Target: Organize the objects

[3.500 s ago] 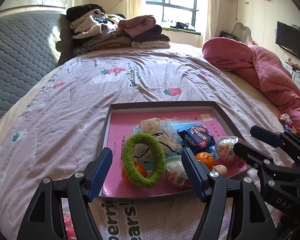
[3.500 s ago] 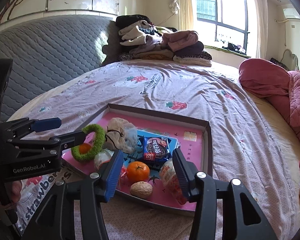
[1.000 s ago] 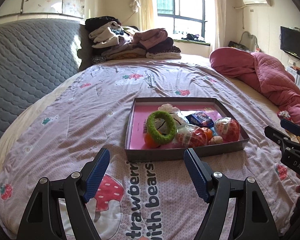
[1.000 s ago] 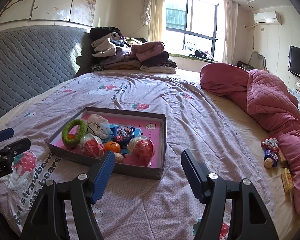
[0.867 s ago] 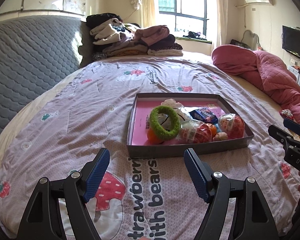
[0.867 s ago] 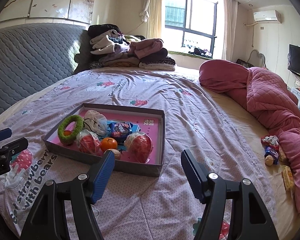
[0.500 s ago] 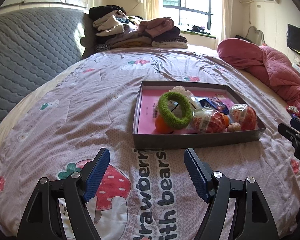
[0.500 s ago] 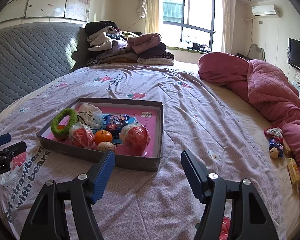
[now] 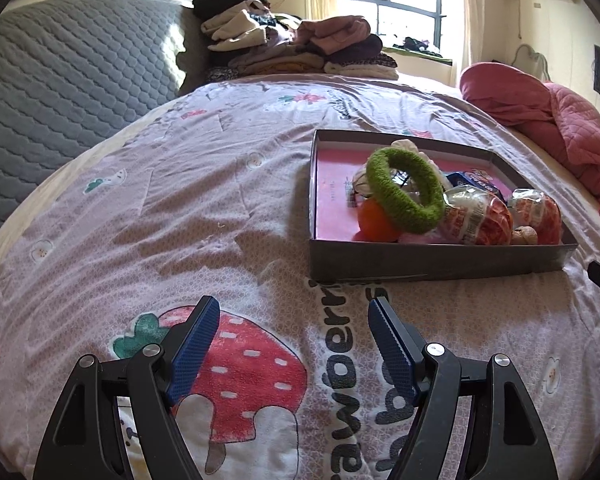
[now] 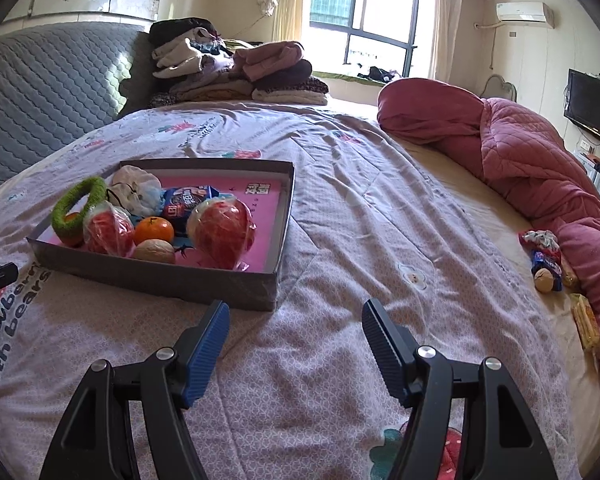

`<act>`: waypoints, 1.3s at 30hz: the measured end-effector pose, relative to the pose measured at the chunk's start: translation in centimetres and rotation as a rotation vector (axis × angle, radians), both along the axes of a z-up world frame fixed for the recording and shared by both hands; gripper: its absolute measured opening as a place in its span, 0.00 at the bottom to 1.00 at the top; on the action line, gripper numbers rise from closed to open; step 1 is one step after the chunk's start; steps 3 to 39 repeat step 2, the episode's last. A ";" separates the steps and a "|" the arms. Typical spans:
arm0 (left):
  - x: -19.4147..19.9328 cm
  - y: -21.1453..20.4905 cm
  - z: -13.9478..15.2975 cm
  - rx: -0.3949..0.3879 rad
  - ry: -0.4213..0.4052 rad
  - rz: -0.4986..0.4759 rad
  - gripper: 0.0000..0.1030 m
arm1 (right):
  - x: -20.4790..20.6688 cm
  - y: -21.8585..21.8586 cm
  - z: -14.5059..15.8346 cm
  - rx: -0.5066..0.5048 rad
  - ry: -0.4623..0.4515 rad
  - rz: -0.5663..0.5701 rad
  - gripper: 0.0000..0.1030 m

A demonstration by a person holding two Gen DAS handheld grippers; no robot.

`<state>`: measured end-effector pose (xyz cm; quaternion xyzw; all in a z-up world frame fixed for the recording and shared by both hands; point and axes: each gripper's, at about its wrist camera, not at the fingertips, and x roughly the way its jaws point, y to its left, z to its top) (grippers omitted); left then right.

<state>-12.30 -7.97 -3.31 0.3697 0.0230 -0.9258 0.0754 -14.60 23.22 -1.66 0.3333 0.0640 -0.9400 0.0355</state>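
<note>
Left hand-held gripper [image 9: 294, 314]: jaws spread wide, empty — hung over the bed [image 9: 204, 208], near the tray's front wall.
Right hand-held gripper [image 10: 296, 318]: also wide apart, empty, just off the tray's near right corner.
Tray [image 10: 160, 274]: lay on the bed.
In tray: green ring [image 9: 404, 196] leaning on an orange [image 9: 376, 222]; two wrapped red balls [image 10: 222, 232], tangerine [image 10: 154, 230], walnut [image 10: 155, 251], snack pack [image 10: 186, 200].
Right of tray — well apart: loose snacks [image 10: 546, 264] by the pink quilt [image 10: 536, 152].
</note>
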 end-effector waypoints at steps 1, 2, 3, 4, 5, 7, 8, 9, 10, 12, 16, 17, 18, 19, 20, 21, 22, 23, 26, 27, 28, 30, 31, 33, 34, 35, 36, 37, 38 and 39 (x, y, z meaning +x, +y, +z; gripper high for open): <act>0.0 -0.2 -0.1 0.005 -0.004 0.004 0.75 | 0.0 0.0 0.0 -0.002 -0.001 -0.002 0.66; 0.0 -0.3 -0.2 0.005 -0.009 0.004 0.75 | 0.0 0.1 -0.1 -0.002 -0.004 -0.004 0.66; 0.0 -0.3 -0.2 0.005 -0.009 0.004 0.75 | 0.0 0.1 -0.1 -0.002 -0.004 -0.004 0.66; 0.0 -0.3 -0.2 0.005 -0.009 0.004 0.75 | 0.0 0.1 -0.1 -0.002 -0.004 -0.004 0.66; 0.0 -0.3 -0.2 0.005 -0.009 0.004 0.75 | 0.0 0.1 -0.1 -0.002 -0.004 -0.004 0.66; 0.0 -0.3 -0.2 0.005 -0.009 0.004 0.75 | 0.0 0.1 -0.1 -0.002 -0.004 -0.004 0.66; 0.0 -0.3 -0.2 0.005 -0.009 0.004 0.75 | 0.0 0.1 -0.1 -0.002 -0.004 -0.004 0.66; 0.0 -0.3 -0.2 0.005 -0.009 0.004 0.75 | 0.0 0.1 -0.1 -0.002 -0.004 -0.004 0.66; 0.0 -0.3 -0.2 0.005 -0.009 0.004 0.75 | 0.0 0.1 -0.1 -0.002 -0.004 -0.004 0.66; 0.0 -0.3 -0.2 0.005 -0.009 0.004 0.75 | 0.0 0.1 -0.1 -0.002 -0.004 -0.004 0.66; 0.0 -0.3 -0.2 0.005 -0.009 0.004 0.75 | 0.0 0.1 -0.1 -0.002 -0.004 -0.004 0.66; 0.0 -0.3 -0.2 0.005 -0.009 0.004 0.75 | 0.0 0.1 -0.1 -0.002 -0.004 -0.004 0.66; 0.0 -0.3 -0.2 0.005 -0.009 0.004 0.75 | 0.0 0.1 -0.1 -0.002 -0.004 -0.004 0.66; 0.0 -0.3 -0.2 0.005 -0.009 0.004 0.75 | 0.0 0.1 -0.1 -0.002 -0.004 -0.004 0.66; 0.0 -0.3 -0.2 0.005 -0.009 0.004 0.75 | 0.0 0.1 -0.1 -0.002 -0.004 -0.004 0.66; 0.0 -0.3 -0.2 0.005 -0.009 0.004 0.75 | 0.0 0.1 -0.1 -0.002 -0.004 -0.004 0.66; 0.0 -0.3 -0.2 0.005 -0.009 0.004 0.75 | 0.0 0.1 -0.1 -0.002 -0.004 -0.004 0.66; 0.0 -0.3 -0.2 0.005 -0.009 0.004 0.75 | 0.0 0.1 -0.1 -0.002 -0.004 -0.004 0.66; 0.0 -0.3 -0.2 0.005 -0.009 0.004 0.75 | 0.0 0.1 -0.1 -0.002 -0.004 -0.004 0.66; 0.0 -0.3 -0.2 0.005 -0.009 0.004 0.75 | 0.0 0.1 -0.1 -0.002 -0.004 -0.004 0.66; 0.0 -0.3 -0.2 0.005 -0.009 0.004 0.75 | 0.0 0.1 -0.1 -0.002 -0.004 -0.004 0.66; 0.0 -0.3 -0.2 0.005 -0.009 0.004 0.75 | 0.0 0.1 -0.1 -0.002 -0.004 -0.004 0.66; 0.0 -0.3 -0.2 0.005 -0.009 0.004 0.75 | 0.0 0.1 -0.1 -0.002 -0.004 -0.004 0.66; 0.0 -0.3 -0.2 0.005 -0.009 0.004 0.75 | 0.0 0.1 -0.1 -0.002 -0.004 -0.004 0.66; 0.0 -0.3 -0.2 0.005 -0.009 0.004 0.75 | 0.0 0.1 -0.1 -0.002 -0.004 -0.004 0.66; 0.0 -0.3 -0.2 0.005 -0.009 0.004 0.75 | 0.0 0.1 -0.1 -0.002 -0.004 -0.004 0.66; 0.0 -0.3 -0.2 0.005 -0.009 0.004 0.75 | 0.0 0.1 -0.1 -0.002 -0.004 -0.004 0.66; 0.0 -0.3 -0.2 0.005 -0.009 0.004 0.75 | 0.0 0.1 -0.1 -0.002 -0.004 -0.004 0.66; 0.0 -0.3 -0.2 0.005 -0.009 0.004 0.75 | 0.0 0.1 -0.1 -0.002 -0.004 -0.004 0.66; 0.0 -0.3 -0.2 0.005 -0.009 0.004 0.75 | 0.0 0.1 -0.1 -0.002 -0.004 -0.004 0.66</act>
